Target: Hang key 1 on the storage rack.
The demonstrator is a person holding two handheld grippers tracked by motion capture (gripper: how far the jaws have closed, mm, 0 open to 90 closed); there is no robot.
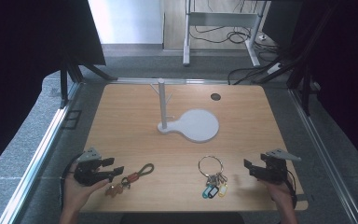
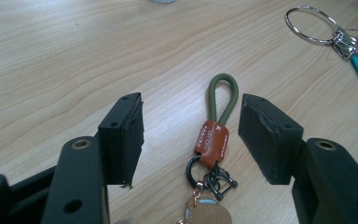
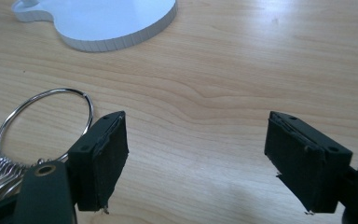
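Wooden table (image 1: 135, 116) under grey-floored rig, white stand (image 1: 189, 122) at centre. My left gripper (image 1: 116, 170) at 8 o'clock, jaws apart, nothing pinched; green loop keychain (image 2: 214, 135) lies on wood between jaws in left gripper view, untouched. My right gripper (image 1: 248, 167) at 4 o'clock, jaws apart, bare wood between. Key ring (image 1: 212, 173) at 6 o'clock, just beside right gripper's jaw at 9 o'clock side.

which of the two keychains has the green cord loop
The keychain lying by the left hand-held gripper: green cord loop with a brown leather tab. The other keychain has a big metal ring with blue and yellow tags.
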